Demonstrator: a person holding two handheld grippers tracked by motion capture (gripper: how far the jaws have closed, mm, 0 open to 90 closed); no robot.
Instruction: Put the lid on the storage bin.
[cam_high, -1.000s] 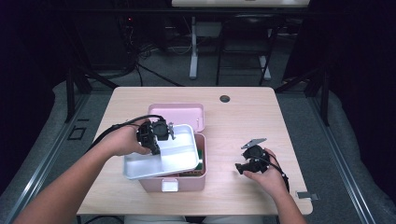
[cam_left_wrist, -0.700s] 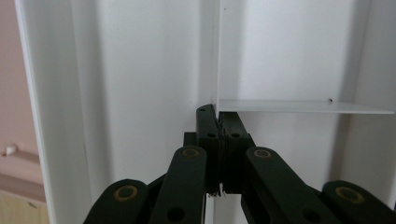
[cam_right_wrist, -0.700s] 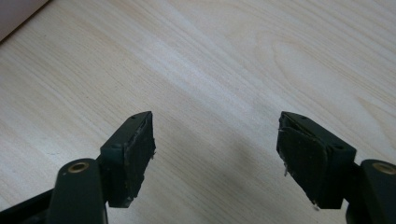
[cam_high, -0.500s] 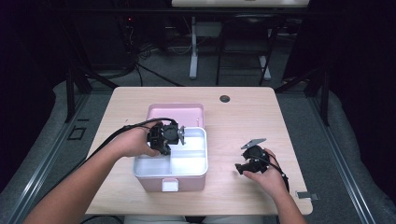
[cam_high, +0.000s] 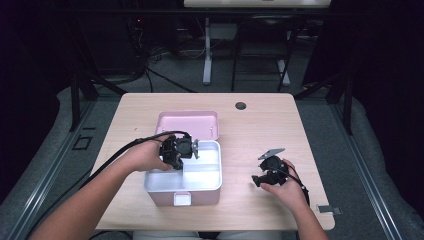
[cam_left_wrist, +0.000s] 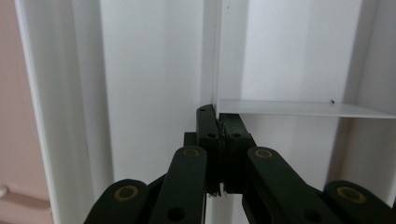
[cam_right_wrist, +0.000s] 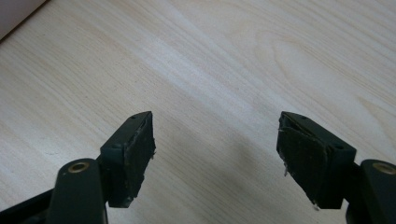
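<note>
— Fingers of the left gripper (cam_left_wrist: 219, 140) are pinched tight on the thin divider wall of the white tray (cam_high: 210, 180); why hold it there?

— Likely because that wall is the one handle the tray offers; the person seems to be seating it in the pink box (cam_high: 182, 199), near the table's front edge, where it sits level; its long side runs left to right, the lid (cam_high: 187, 123) open behind.

— And the right gripper (cam_right_wrist: 217, 154)?

— Its fingers stand wide apart with nothing between them; it rests on the table (cam_high: 260, 125), probably waiting.
</note>
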